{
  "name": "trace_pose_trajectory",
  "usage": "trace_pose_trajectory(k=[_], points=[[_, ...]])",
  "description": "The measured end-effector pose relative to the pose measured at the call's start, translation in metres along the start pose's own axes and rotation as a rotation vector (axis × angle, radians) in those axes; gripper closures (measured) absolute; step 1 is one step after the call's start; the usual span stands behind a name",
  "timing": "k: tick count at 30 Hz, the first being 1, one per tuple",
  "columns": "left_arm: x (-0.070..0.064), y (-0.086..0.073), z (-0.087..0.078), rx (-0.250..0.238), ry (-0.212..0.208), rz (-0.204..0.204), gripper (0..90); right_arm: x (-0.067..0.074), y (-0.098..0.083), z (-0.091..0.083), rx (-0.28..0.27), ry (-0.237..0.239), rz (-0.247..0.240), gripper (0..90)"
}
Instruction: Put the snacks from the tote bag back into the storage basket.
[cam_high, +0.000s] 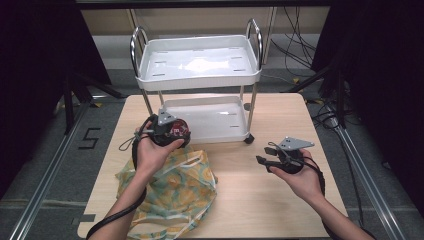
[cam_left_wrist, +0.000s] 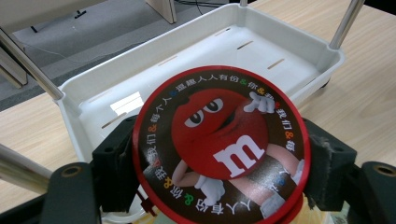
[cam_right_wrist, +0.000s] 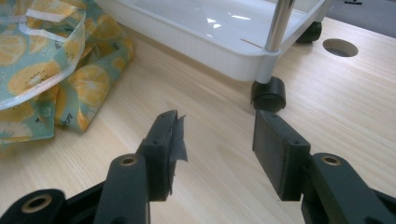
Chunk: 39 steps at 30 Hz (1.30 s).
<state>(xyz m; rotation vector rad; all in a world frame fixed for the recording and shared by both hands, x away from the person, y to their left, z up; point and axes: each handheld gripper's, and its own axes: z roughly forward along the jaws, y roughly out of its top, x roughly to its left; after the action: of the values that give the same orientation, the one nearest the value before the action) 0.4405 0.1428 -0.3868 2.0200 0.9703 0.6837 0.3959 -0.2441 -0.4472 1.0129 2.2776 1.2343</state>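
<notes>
My left gripper (cam_high: 176, 131) is shut on a round red tin (cam_left_wrist: 219, 144) with a red candy character and a white "m" on its lid. Both jaws press the tin's sides, and it hangs just in front of the lower tray (cam_left_wrist: 210, 51) of a small white two-tier cart (cam_high: 200, 65). In the high view the tin (cam_high: 178, 130) sits at the cart's front left corner. My right gripper (cam_high: 264, 154) hovers over the table to the right of the cart. In its own view that gripper (cam_right_wrist: 217, 135) stands open over bare wood, nothing between its pads.
A lemon-print fabric bag (cam_high: 172, 187) lies crumpled on the wooden table (cam_high: 260, 200) below my left hand. The cart's black caster (cam_right_wrist: 267, 94) stands just beyond my right gripper. A round hole (cam_right_wrist: 340, 47) is cut in the tabletop. Cables run along the floor on the right.
</notes>
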Motion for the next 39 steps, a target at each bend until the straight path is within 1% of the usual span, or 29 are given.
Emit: trace_pose_trajectory(k=[1, 2, 3, 4, 6, 7, 9, 11, 12, 13, 14, 15, 17, 18, 19, 20, 21, 22, 23, 25, 27, 29, 34, 39], points=[[0.000, 0.000, 0.001, -0.005, -0.002, -0.015, 25.5, 0.000, 0.000, 0.000, 0.002, -0.002, -0.001, 51.6], [-0.004, -0.001, 0.000, 0.009, 0.007, -0.061, 25.5, 0.000, 0.000, 0.000, 0.003, -0.003, -0.002, 51.5], [-0.005, -0.001, 0.001, -0.001, 0.008, -0.091, 25.5, 0.000, 0.000, -0.001, 0.013, 0.003, -0.002, 51.4], [-0.005, -0.001, 0.002, 0.002, 0.009, -0.093, 25.5, 0.000, 0.000, -0.001, 0.013, 0.002, -0.003, 51.4], [-0.004, -0.001, 0.002, 0.014, 0.005, -0.078, 25.5, 0.000, 0.000, 0.000, 0.008, 0.000, -0.004, 51.3], [-0.004, -0.001, 0.002, 0.011, 0.007, -0.082, 25.5, 0.000, 0.000, 0.000, 0.000, -0.005, -0.004, 51.3], [-0.003, 0.000, 0.003, 0.011, 0.013, -0.081, 25.5, -0.001, 0.000, 0.000, 0.009, 0.000, -0.009, 51.3], [-0.002, 0.000, 0.004, 0.014, 0.009, -0.079, 25.5, 0.000, 0.000, -0.001, 0.012, 0.004, -0.003, 51.4], [-0.003, 0.000, 0.005, 0.005, 0.010, -0.092, 25.5, 0.000, 0.000, 0.000, 0.012, 0.003, -0.004, 51.3], [-0.002, 0.000, 0.004, 0.018, 0.009, -0.075, 25.5, 0.000, 0.000, 0.000, 0.012, 0.002, -0.005, 51.3], [-0.002, 0.001, 0.005, 0.018, 0.016, -0.074, 25.5, 0.000, 0.000, 0.000, 0.012, 0.004, -0.003, 51.3], [-0.002, 0.001, 0.005, 0.017, 0.017, -0.077, 25.6, 0.000, 0.000, 0.000, 0.012, 0.004, -0.004, 51.3], [-0.001, 0.002, 0.005, 0.020, 0.015, -0.070, 25.5, 0.000, 0.000, 0.000, 0.012, 0.002, -0.003, 51.3], [-0.001, 0.002, 0.006, 0.021, 0.014, -0.073, 25.5, 0.001, 0.000, -0.001, 0.016, 0.002, 0.007, 51.3], [-0.001, 0.002, 0.007, 0.020, 0.011, -0.076, 25.5, 0.001, 0.000, -0.001, 0.016, 0.001, 0.006, 51.3], [-0.001, 0.002, 0.007, 0.018, 0.015, -0.077, 25.6, 0.000, 0.000, 0.000, 0.013, -0.001, -0.004, 51.3], [-0.001, 0.002, 0.007, 0.020, 0.016, -0.075, 25.5, 0.000, 0.000, 0.000, 0.013, -0.001, -0.001, 51.3], [-0.001, 0.002, 0.008, 0.011, 0.020, -0.090, 25.5, 0.000, 0.000, -0.001, 0.014, -0.001, 0.002, 51.3], [0.000, 0.003, 0.007, 0.028, 0.020, -0.073, 25.5, 0.000, 0.000, -0.001, 0.014, 0.000, 0.002, 51.3], [0.000, 0.003, 0.009, 0.019, 0.019, -0.082, 25.5, 0.000, 0.000, 0.000, 0.013, 0.003, 0.001, 51.3], [0.001, 0.003, 0.010, 0.026, 0.024, -0.075, 25.5, 0.000, 0.000, 0.000, 0.015, 0.002, 0.003, 51.3], [0.002, 0.003, 0.011, 0.029, 0.018, -0.080, 25.6, 0.000, 0.000, 0.000, 0.015, 0.002, 0.001, 51.3], [0.002, 0.004, 0.013, 0.024, 0.025, -0.085, 25.5, 0.001, 0.000, 0.000, 0.017, 0.008, 0.009, 51.3], [0.004, 0.005, 0.015, 0.029, 0.025, -0.082, 25.6, 0.000, 0.000, 0.000, 0.013, 0.005, -0.005, 51.2]])
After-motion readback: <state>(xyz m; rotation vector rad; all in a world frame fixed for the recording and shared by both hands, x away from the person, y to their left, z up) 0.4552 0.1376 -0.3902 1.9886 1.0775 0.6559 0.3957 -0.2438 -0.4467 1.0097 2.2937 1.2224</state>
